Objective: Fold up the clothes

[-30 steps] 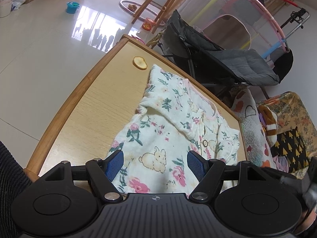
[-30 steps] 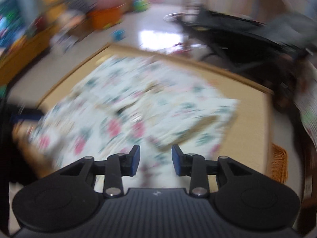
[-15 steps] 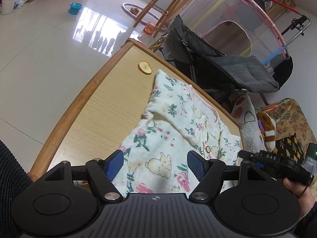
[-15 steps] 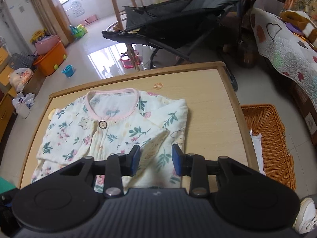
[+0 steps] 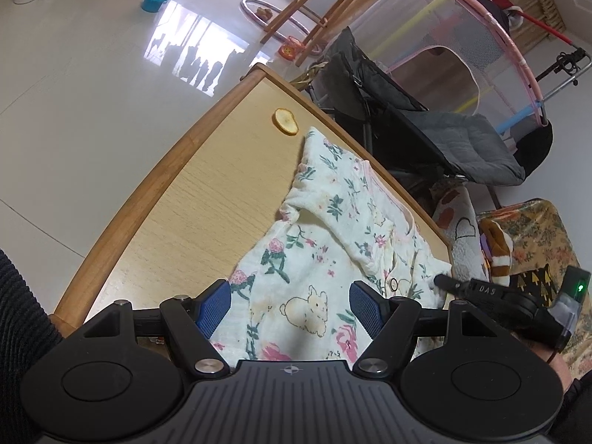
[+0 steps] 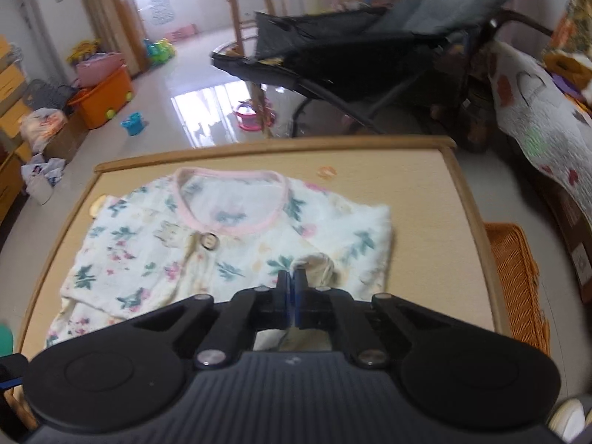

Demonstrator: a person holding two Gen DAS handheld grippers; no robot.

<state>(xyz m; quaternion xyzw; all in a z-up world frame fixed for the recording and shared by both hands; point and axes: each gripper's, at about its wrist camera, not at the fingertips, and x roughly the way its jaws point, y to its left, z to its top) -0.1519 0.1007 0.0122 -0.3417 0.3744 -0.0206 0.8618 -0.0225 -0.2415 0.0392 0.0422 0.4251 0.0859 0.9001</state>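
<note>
Right gripper point(image 6: 294, 288) pinches the top's point(image 6: 236, 236) folded sleeve, left gripper point(image 5: 290, 307) spread above; next, carry it across.

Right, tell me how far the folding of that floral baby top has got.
Done: the floral top lies button-side up on the wooden table, one sleeve folded in. In hand: the right gripper is shut on a pinch of fabric by the other sleeve; the left gripper hangs open over the hem. Left: all body folds.
</note>
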